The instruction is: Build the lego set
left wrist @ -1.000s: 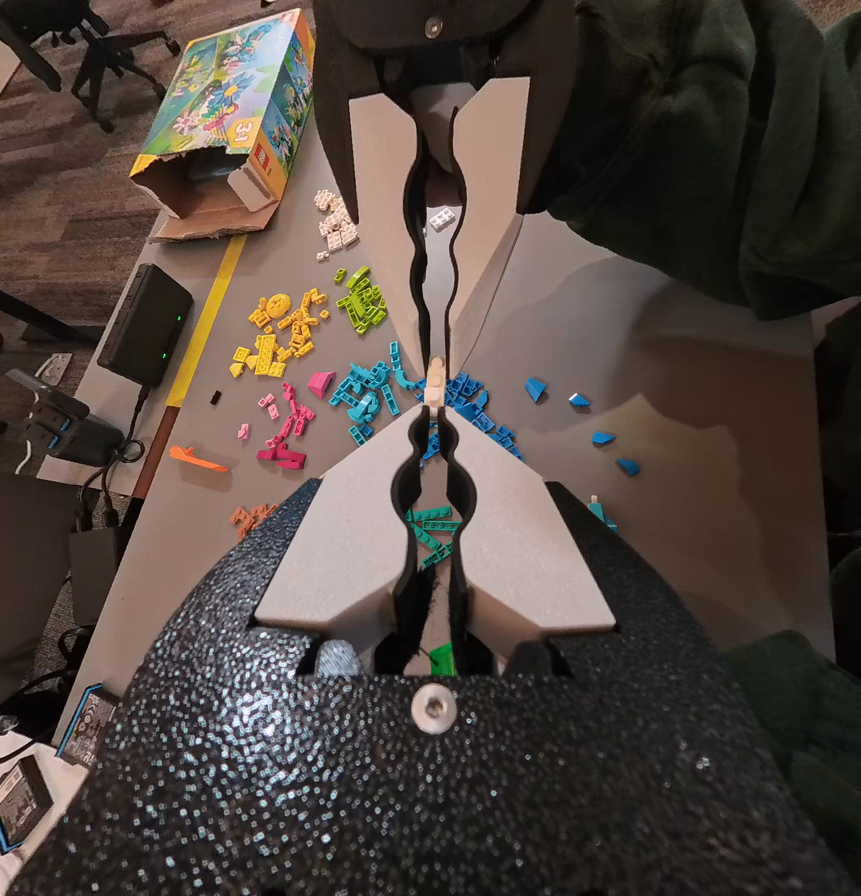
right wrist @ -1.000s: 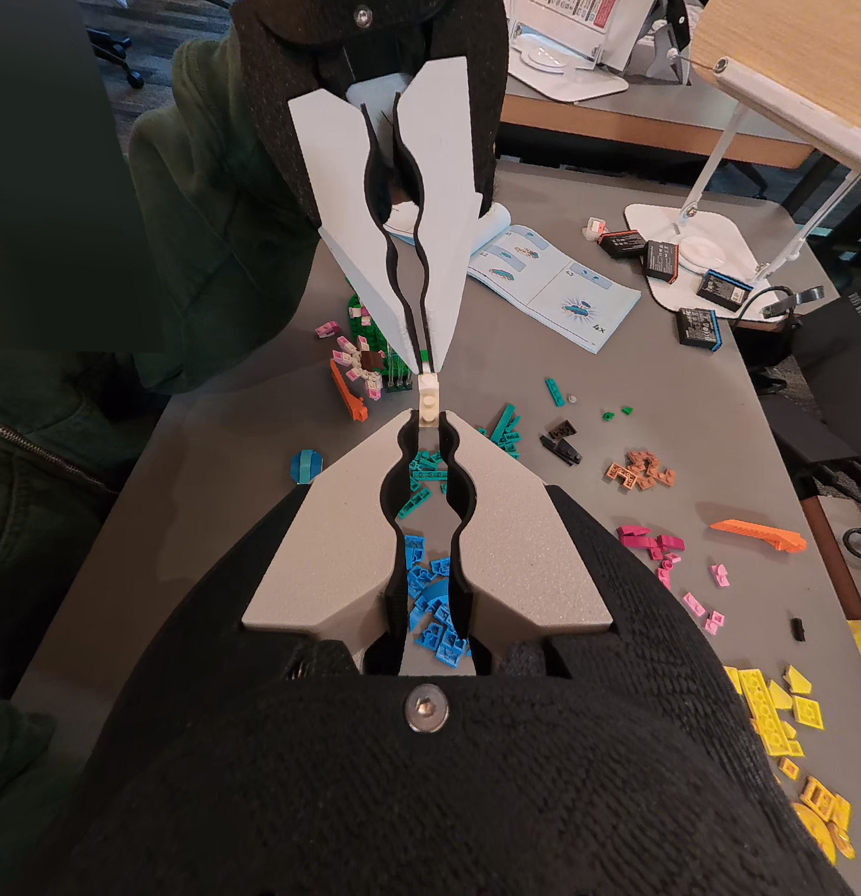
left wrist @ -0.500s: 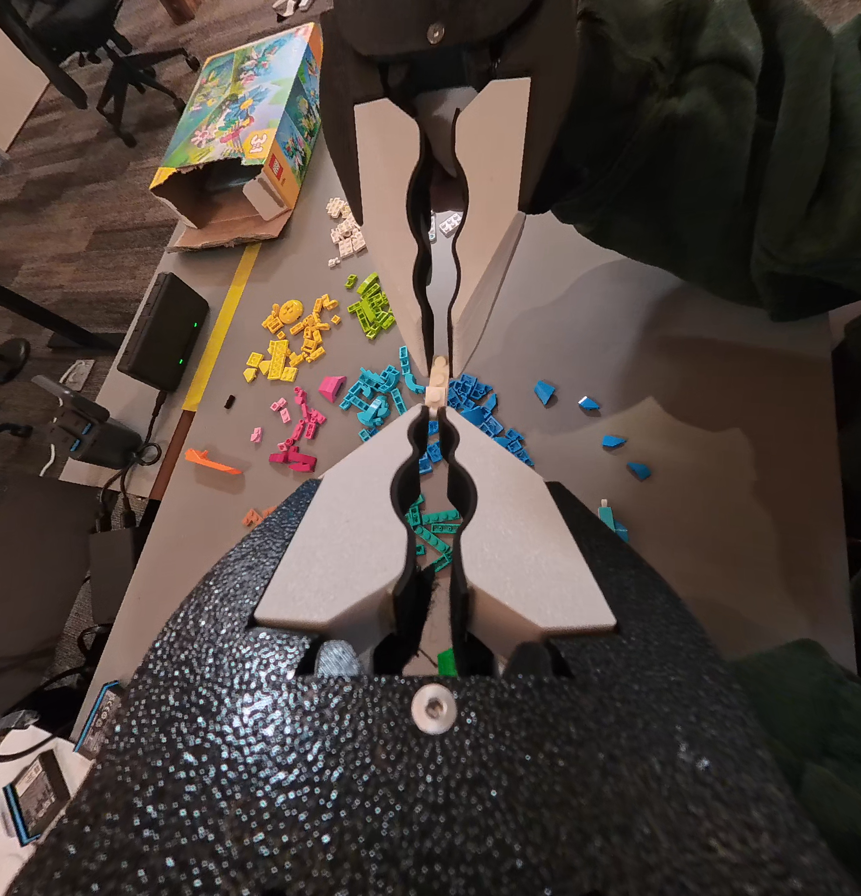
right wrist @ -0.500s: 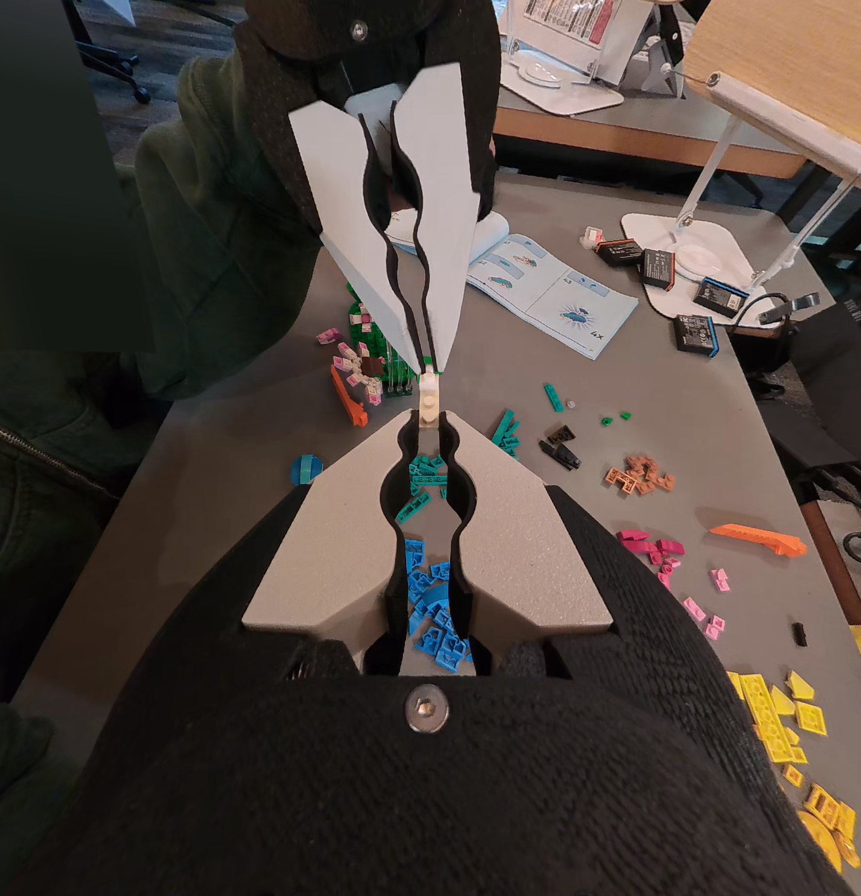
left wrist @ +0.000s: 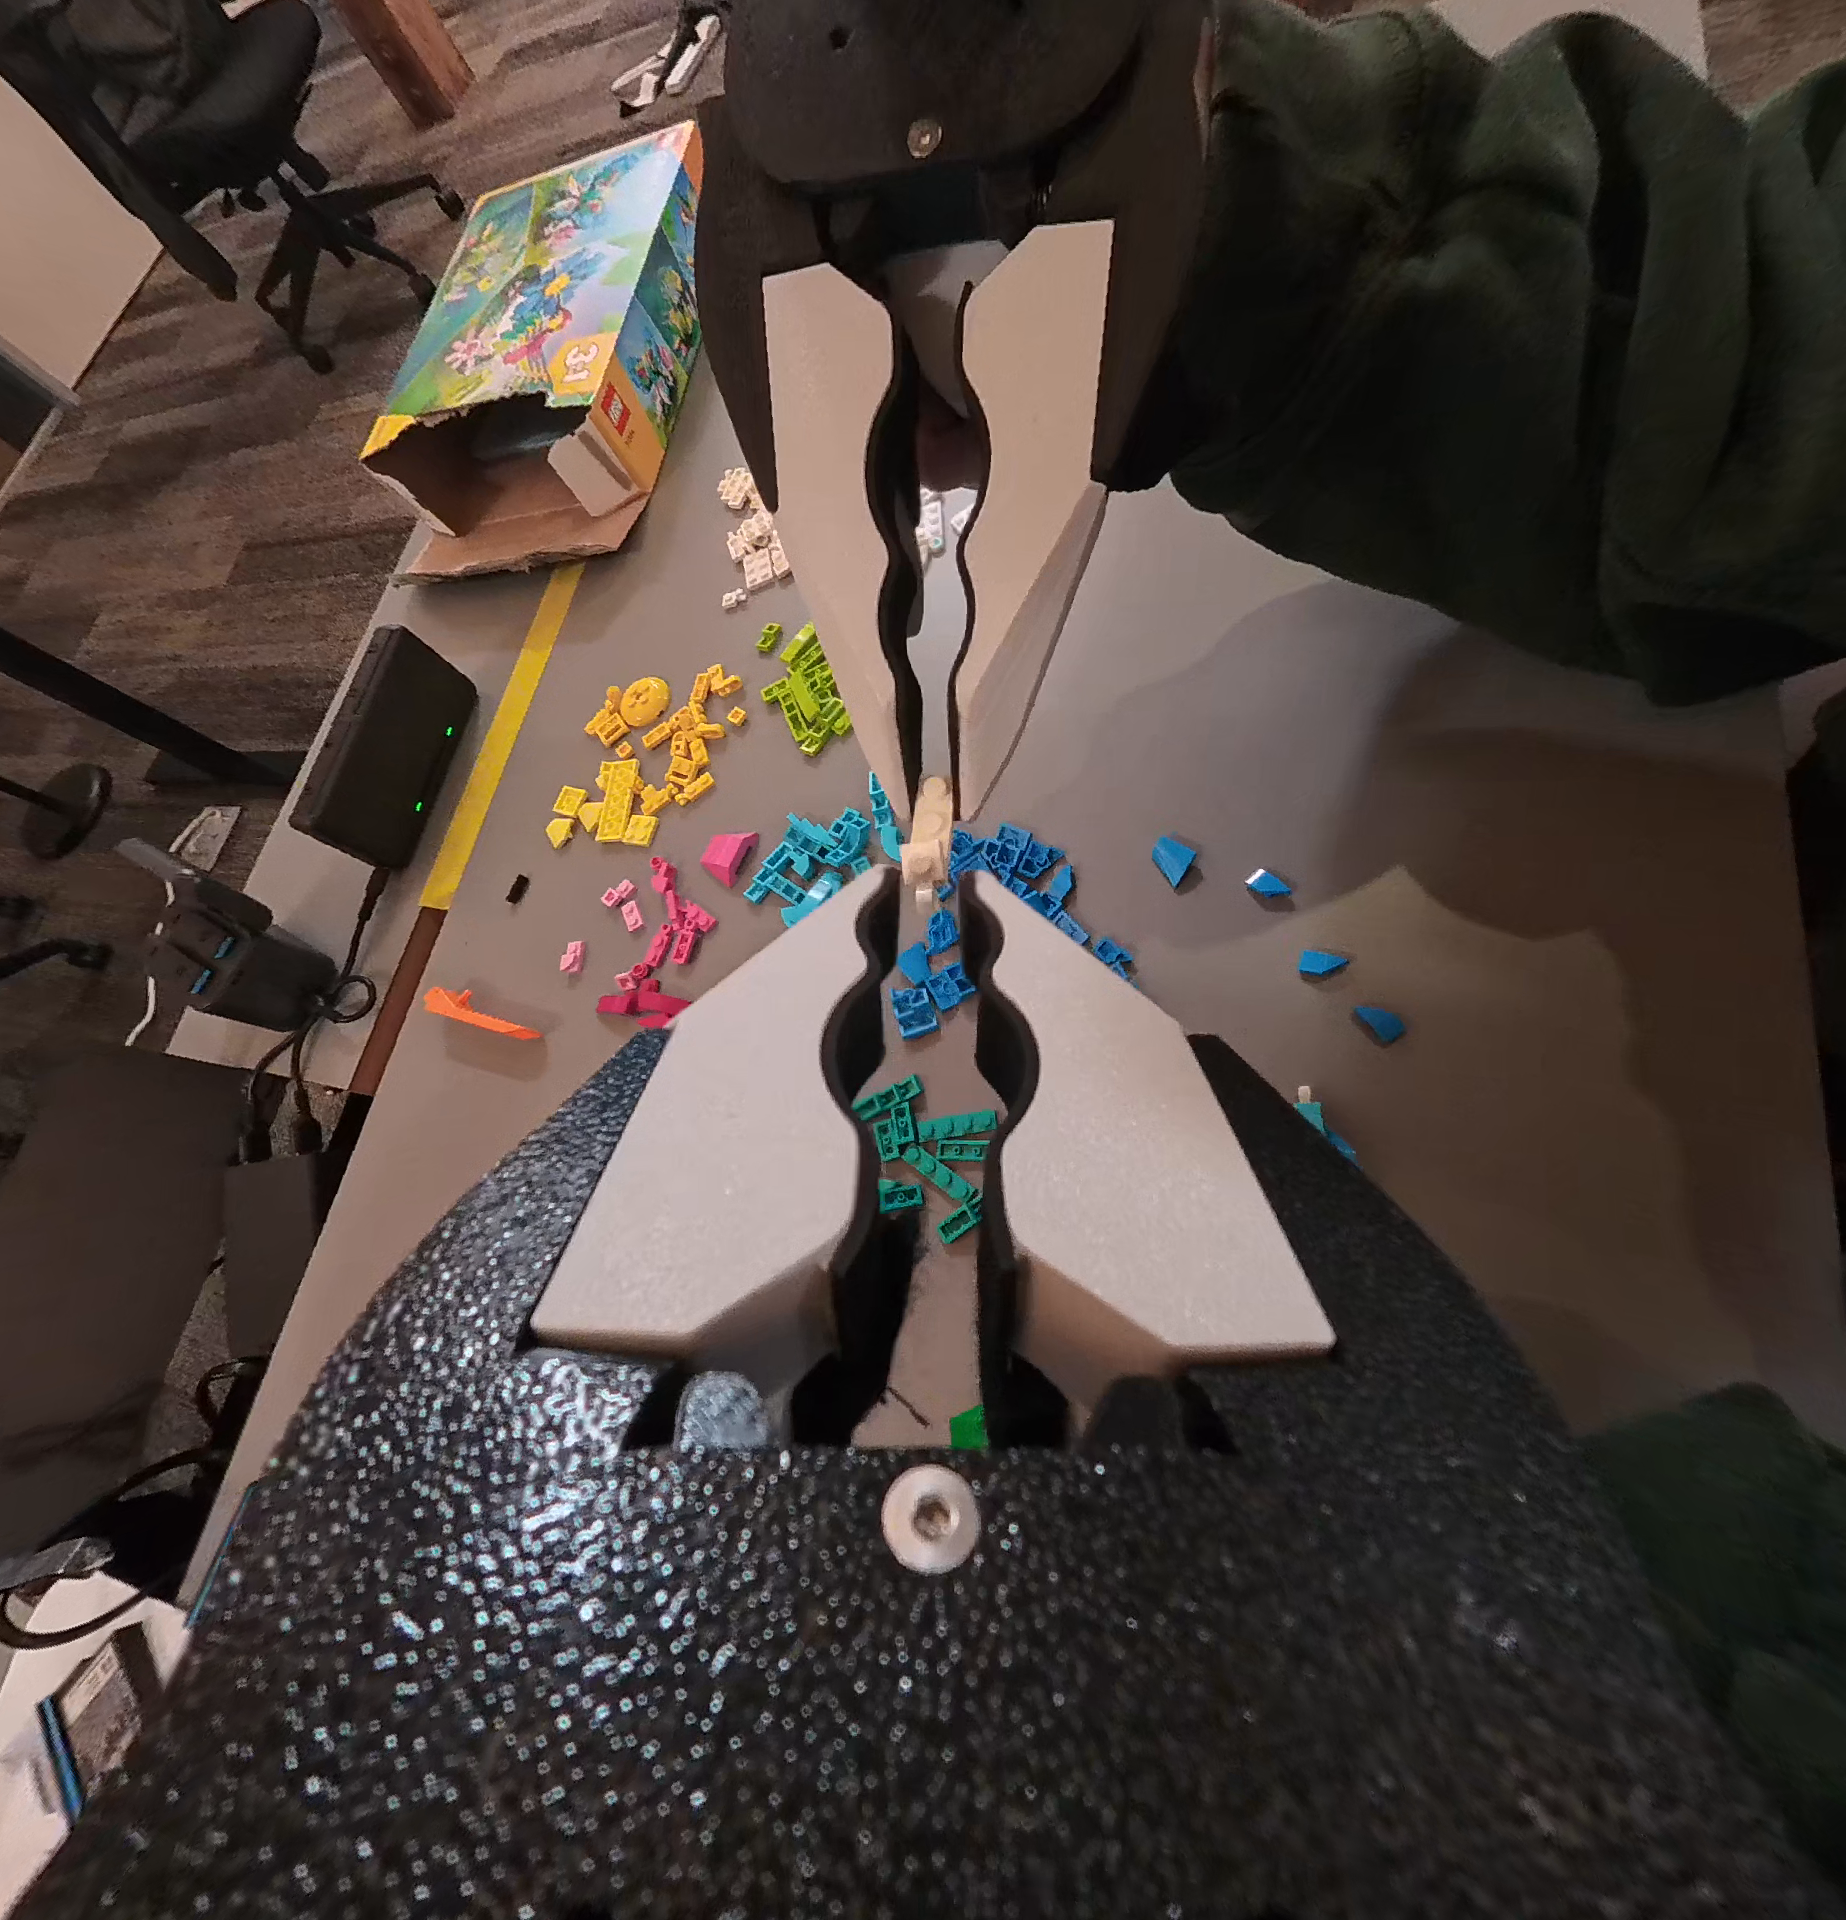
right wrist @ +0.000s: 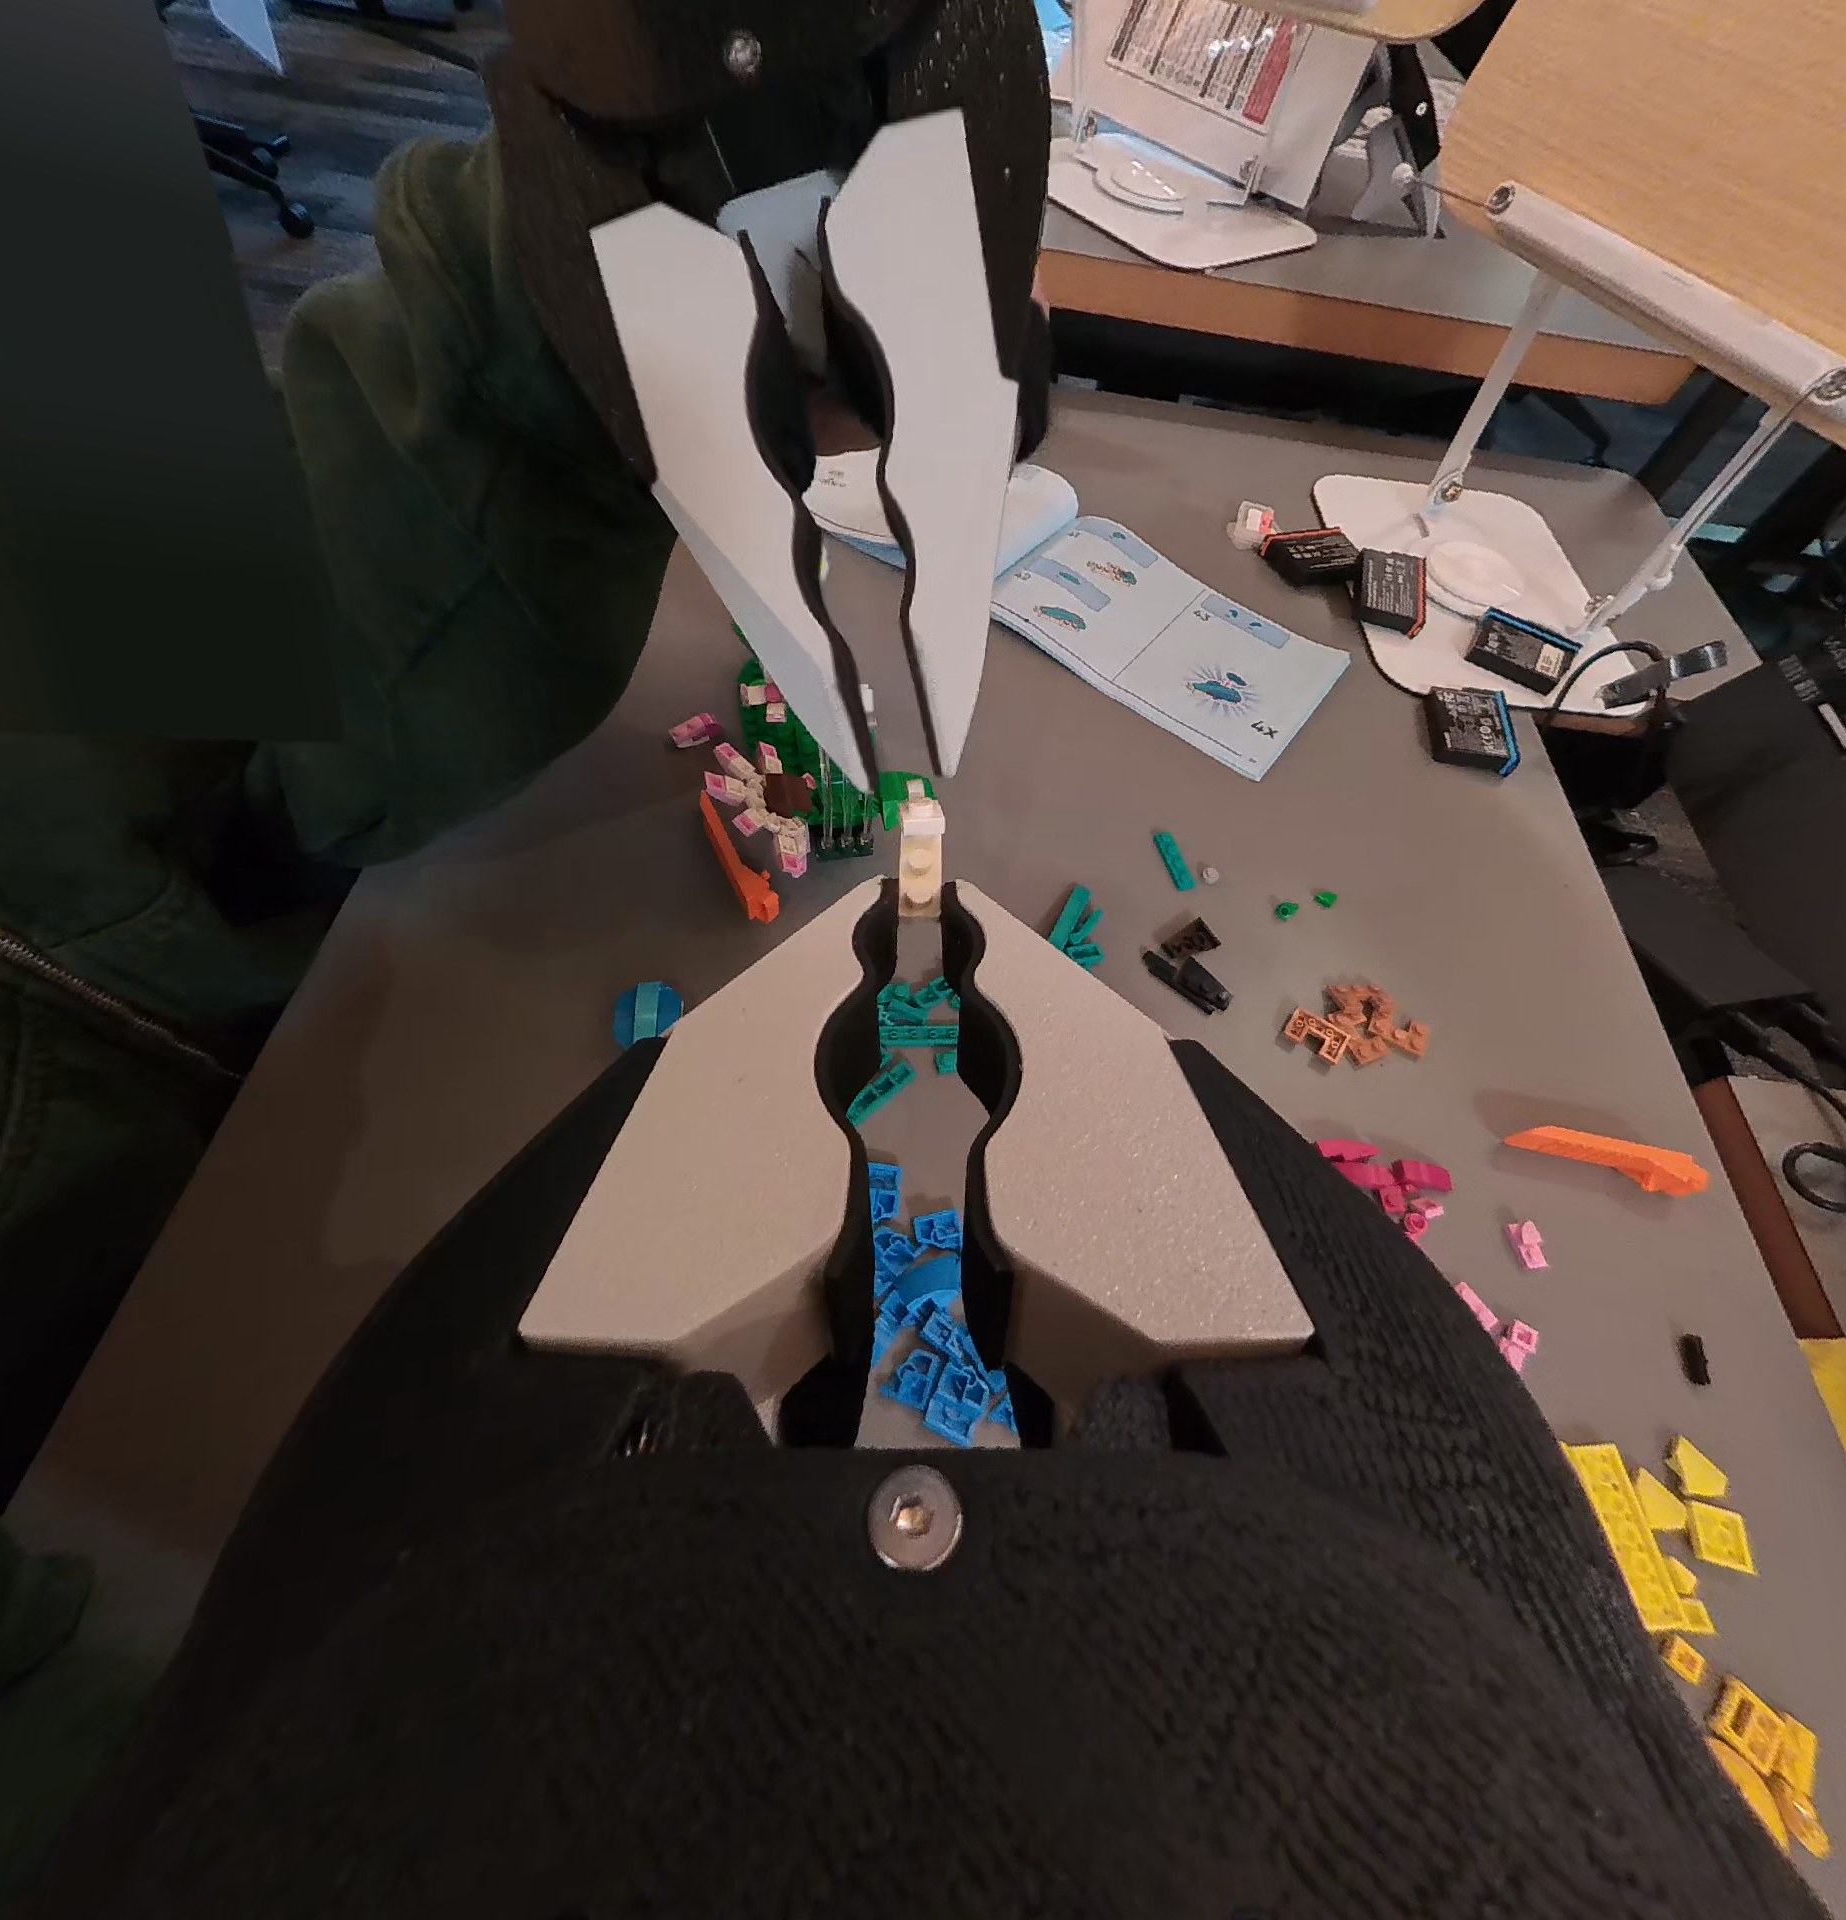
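Left claw (left wrist: 921, 896) and right claw (right wrist: 919, 902) meet tip to tip above the bench (left wrist: 1366, 727) middle, each clamped on one end of a small cream piece (right wrist: 920, 854), evidently to press its two parts together clear of the sorted bricks (left wrist: 1002, 862).

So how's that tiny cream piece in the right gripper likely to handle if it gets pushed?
The cream piece sits pinched by one end in the right gripper, so a sideways push would probably pivot it. It looks like rigid, light plastic, unlikely to bend. The white piece on its far end might pop off.
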### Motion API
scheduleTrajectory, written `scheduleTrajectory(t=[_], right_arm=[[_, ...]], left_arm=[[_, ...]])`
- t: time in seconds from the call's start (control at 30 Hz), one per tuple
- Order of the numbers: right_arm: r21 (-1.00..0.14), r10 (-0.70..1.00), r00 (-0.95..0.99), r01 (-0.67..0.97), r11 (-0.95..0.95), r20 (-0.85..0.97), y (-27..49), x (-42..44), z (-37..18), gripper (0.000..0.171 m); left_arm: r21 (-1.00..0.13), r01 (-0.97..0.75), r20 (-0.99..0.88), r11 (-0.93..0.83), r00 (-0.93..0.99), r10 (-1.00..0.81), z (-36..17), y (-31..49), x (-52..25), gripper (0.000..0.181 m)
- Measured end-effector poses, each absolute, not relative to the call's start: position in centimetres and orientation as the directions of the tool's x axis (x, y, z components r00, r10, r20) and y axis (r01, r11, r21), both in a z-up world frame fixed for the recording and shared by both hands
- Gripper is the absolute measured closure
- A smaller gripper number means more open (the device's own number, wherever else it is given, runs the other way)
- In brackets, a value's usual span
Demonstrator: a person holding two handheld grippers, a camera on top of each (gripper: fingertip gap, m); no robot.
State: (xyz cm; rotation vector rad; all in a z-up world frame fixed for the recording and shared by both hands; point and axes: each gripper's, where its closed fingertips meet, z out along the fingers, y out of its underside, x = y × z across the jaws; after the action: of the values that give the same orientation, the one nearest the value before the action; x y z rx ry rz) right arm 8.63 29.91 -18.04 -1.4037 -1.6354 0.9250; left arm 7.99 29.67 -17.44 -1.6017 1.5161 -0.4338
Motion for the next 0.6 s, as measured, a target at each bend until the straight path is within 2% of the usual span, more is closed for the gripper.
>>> scheduleTrajectory(t=[0.07,0.2,0.27,0.4,0.6], right_arm=[[-0.896,0.991,-0.085,0.425,0.127,0.1,30.0,8.7,-18.0,0.165],[-0.904,0.994,-0.051,0.414,0.111,0.099,30.5,9.1,-17.5,0.165],[-0.908,0.995,-0.017,0.409,0.094,0.096,31.0,9.6,-17.2,0.165],[-0.912,0.993,0.063,0.406,0.063,0.096,31.9,10.8,-16.5,0.165],[-0.922,0.985,0.147,0.385,0.029,0.093,32.6,12.8,-15.5,0.165]], left_arm=[[-0.768,-0.628,-0.317,0.125,0.203,-0.926,-17.1,29.7,7.9,0.167],[-0.77,-0.592,-0.435,0.238,0.214,-0.875,-15.3,29.9,8.3,0.138],[-0.734,-0.593,-0.548,0.332,0.226,-0.806,-14.2,30.5,8.6,0.117],[-0.506,-0.695,-0.814,0.511,0.189,-0.55,-13.2,32.2,8.9,0.125],[-0.37,-0.588,-0.928,0.719,0.192,-0.32,-11.0,31.4,11.1,0.119]])
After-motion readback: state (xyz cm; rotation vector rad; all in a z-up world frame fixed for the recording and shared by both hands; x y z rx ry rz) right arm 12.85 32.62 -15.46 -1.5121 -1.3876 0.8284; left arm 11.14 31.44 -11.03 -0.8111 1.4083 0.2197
